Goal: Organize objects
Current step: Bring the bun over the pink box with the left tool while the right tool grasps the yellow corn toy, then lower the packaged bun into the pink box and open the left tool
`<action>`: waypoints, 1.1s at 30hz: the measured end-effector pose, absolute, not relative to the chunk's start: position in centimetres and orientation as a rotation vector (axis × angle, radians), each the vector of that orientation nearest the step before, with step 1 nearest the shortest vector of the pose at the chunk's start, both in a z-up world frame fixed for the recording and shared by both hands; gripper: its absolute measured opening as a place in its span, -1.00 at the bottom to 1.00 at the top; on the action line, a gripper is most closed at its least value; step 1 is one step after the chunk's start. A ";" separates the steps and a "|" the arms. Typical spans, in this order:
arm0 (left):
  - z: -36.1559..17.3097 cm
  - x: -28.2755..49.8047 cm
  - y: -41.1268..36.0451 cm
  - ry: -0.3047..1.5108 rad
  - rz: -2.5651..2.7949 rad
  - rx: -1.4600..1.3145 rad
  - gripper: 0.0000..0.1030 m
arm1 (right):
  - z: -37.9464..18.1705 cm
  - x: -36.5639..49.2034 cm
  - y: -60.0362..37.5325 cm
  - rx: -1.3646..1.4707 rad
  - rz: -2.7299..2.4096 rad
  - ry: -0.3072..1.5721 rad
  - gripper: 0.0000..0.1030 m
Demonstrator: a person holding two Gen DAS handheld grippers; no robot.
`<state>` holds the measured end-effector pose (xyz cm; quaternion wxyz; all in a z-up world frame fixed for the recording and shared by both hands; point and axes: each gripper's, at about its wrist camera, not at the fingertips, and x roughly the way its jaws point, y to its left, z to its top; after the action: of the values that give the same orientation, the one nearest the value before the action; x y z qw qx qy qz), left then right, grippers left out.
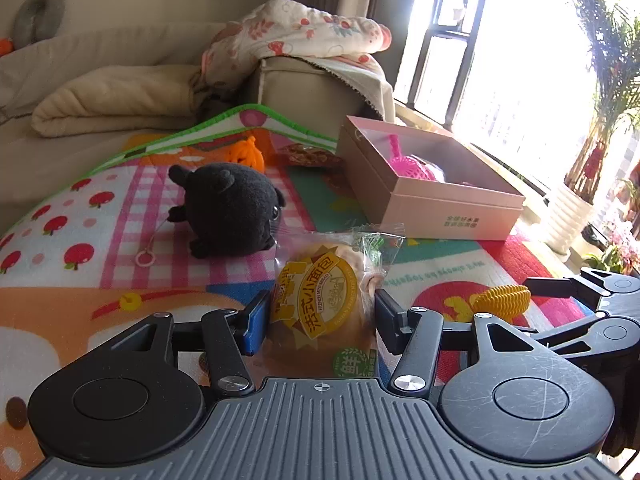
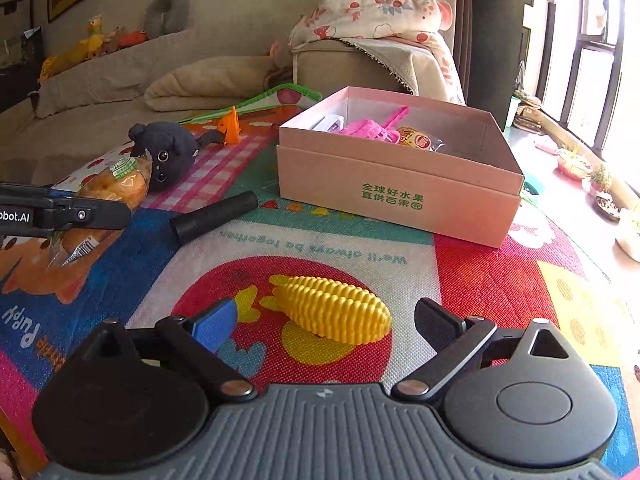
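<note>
Daylight floods in from the window [image 1: 520, 40] on my right, blown out to white glare. The sofa [image 2: 120, 68] side sits dimmer. Both views stay sharp, though edges bend with fisheye curve.

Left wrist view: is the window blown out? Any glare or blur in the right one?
Left wrist: window blown out to white, plant washed out, mat sharp. Right wrist: window bright but less clipped, box sunlit, corn sharp; fisheye bending in both.
</note>
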<state>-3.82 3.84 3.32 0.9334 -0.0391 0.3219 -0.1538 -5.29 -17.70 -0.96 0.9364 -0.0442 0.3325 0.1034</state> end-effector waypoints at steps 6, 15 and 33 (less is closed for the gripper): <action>2.9 -4.3 2.8 0.683 -0.335 -0.055 0.15 | -0.4 -4.8 -17.0 -0.136 0.241 0.707 0.15; 5.8 -4.7 -0.7 0.658 -0.427 -0.009 0.15 | 2.7 -9.3 -19.8 -0.144 0.263 0.590 0.14; 5.6 12.9 -15.4 0.675 -0.392 -0.186 0.14 | 2.4 -10.3 -26.0 0.005 0.139 0.544 0.14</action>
<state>12.92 -15.41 5.64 0.9205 -0.0907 0.3287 -0.1908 -10.29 -26.03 2.39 0.9608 0.0025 0.2686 0.0688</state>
